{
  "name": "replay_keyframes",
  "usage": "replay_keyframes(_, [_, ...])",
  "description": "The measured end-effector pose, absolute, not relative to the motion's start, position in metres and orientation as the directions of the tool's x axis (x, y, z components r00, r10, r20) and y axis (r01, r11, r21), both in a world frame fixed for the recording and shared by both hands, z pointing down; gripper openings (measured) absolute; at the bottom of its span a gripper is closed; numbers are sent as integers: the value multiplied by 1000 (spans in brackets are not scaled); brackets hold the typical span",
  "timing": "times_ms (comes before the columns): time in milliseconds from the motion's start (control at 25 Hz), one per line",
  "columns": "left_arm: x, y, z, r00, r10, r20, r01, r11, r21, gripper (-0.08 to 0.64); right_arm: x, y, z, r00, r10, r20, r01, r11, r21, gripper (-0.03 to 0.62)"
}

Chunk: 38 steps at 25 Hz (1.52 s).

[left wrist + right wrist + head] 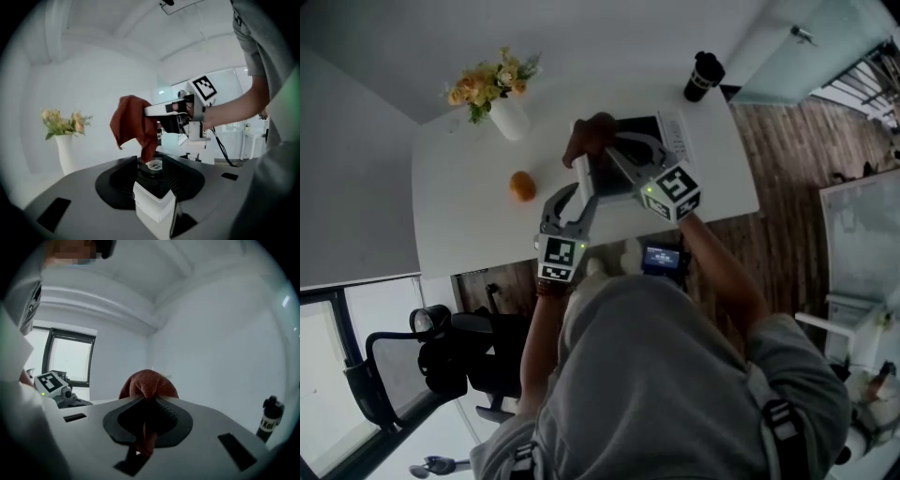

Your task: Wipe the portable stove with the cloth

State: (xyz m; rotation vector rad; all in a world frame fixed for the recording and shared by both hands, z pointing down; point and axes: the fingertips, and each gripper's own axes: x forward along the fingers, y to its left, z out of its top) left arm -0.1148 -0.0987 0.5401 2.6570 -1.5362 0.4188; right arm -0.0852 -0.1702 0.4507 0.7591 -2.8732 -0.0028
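The portable stove is a dark slab on the white table. My right gripper hovers over the stove's left part, shut on a rust-red cloth. The cloth bulges past the jaws of the right gripper, and a strip of it hangs down between them. My left gripper reaches in from the near side, shut on a white boxy object. In the left gripper view, that white object fills the jaws, and the cloth dangles from the right gripper just beyond.
A vase of flowers stands at the table's back left, with an orange in front of it. At the back right corner stands a black cup. A black office chair is on the near left.
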Motion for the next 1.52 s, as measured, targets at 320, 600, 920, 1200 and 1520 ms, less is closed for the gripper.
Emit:
replay_keyframes(320, [-119,-103,473,351,-936,30,-926,-351,-137,126,-42,-116,415,-735,-674,-72,-677,734,52,34])
replay_keyframes(600, [-111,-88,471,303,-953,-16,-940,-297,-167,51,-11,-103,450,-596,-803,-12,-803,596,29,34])
replay_keyframes(920, [-109,-74,490,307,-952,7,-942,-305,-137,52,3,-97,459,-528,-850,5,-849,527,27,34])
replay_keyframes(1200, [-118,-66,496,320,-947,20,-940,-320,-116,80,16,-95,461,-474,-881,-15,-880,472,53,34])
replay_keyframes(1520, [-134,-60,499,320,-947,31,-940,-321,-113,59,-1,-79,475,-464,-885,50,-881,466,81,34])
